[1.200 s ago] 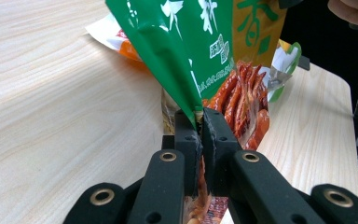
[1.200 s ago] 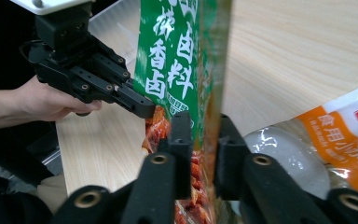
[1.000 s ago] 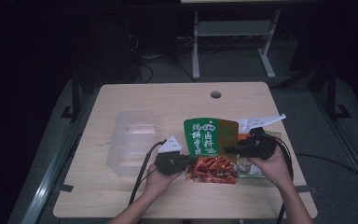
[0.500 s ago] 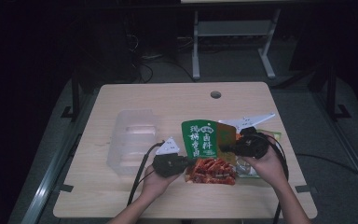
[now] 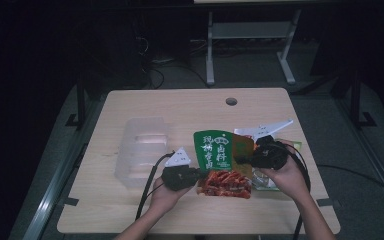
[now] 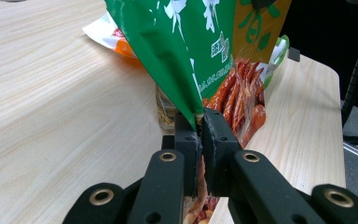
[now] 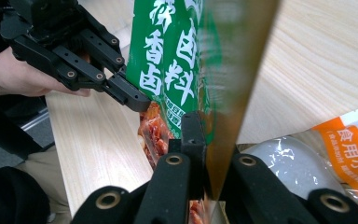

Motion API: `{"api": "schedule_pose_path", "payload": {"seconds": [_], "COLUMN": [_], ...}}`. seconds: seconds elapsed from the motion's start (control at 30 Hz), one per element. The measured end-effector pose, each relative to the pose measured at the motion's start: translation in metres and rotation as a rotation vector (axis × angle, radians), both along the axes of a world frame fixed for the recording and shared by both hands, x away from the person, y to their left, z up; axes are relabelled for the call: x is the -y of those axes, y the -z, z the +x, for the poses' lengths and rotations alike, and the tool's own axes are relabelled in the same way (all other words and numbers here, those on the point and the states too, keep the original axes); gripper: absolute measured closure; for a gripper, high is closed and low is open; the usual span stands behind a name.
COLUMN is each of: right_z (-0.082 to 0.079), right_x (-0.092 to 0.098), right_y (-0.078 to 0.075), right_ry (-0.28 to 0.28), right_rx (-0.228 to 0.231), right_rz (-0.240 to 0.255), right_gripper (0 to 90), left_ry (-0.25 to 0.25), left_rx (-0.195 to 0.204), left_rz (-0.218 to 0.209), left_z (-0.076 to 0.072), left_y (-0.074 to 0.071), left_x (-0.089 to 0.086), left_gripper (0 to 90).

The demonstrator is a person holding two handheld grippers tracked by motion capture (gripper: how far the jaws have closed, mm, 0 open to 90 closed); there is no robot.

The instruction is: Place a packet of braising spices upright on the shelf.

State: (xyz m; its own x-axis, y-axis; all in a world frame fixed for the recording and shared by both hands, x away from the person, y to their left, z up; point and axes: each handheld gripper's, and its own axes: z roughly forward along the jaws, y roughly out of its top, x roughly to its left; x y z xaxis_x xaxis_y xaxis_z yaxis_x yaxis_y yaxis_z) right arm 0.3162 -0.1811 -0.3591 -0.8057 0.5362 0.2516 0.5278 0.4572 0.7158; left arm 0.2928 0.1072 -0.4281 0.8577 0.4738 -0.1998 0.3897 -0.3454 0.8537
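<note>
Both grippers are clamped on the same thing: a glossy green-and-orange foil seasoning pouch with white characters point(image 5: 219, 152), red food printed across its lower part.

Left gripper point(image 6: 200, 133): jaws pinched tight on the pouch's near-left edge, film squeezed between the pads. In the high view it sits near-centre on the pale wooden table point(image 5: 180, 110).

Right gripper point(image 7: 204, 140): jaws have just been closing, and now they grip the pouch's right edge, thin film between them.

Pouch position: lifted, propped between the two grippers, near-right part of the table, upper end tilted toward the far side.

Progress, my read: two-handed grasp is done. Pouch looks sealed and no tear is visible, so opening or moving it is left.

Under and right of it: a clear bag of pale contents and an orange-and-white packet point(image 7: 354, 154), untouched. Farther left: a clear plastic lidded container point(image 5: 142, 150), well apart from the pouch, nothing visible inside.
</note>
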Motion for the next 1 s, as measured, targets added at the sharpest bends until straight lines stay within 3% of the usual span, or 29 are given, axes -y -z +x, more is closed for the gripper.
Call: {"api": "schedule_pose_path", "payload": {"seconds": [0.2, 0.3, 0.57, 0.73, 0.93, 1.0], "right_z": [-0.007, -0.017, -0.026, -0.026, -0.022, -0.019], "right_x": [0.003, 0.001, -0.003, -0.003, -0.003, -0.004], "right_y": [-0.006, -0.014, -0.027, -0.037, -0.05, -0.055], "right_ry": [-0.002, -0.009, -0.008, 0.008, 0.034, 0.042], "right_rx": [0.018, 0.055, 0.097, 0.106, 0.106, 0.107], "right_rz": [0.043, 0.037, 0.05, 0.065, 0.082, 0.09], "right_gripper": [89.4, 89.5, 89.6, 89.6, 89.6, 89.6], "left_ry": [-0.012, -0.016, -0.036, -0.04, -0.043, -0.034], "left_rx": [0.007, 0.013, 0.019, 0.016, -0.01, 0.004], "left_rz": [-0.003, 0.001, -0.002, 0.023, 0.018, 0.032], "left_z": [-0.004, -0.007, -0.014, -0.017, -0.023, -0.027], "left_y": [-0.004, -0.006, -0.008, -0.008, -0.004, -0.005], "left_x": [-0.004, -0.005, -0.012, -0.018, -0.021, -0.021], "left_gripper": [76.6, 68.8, 58.6, 55.8, 53.1, 51.9]}}
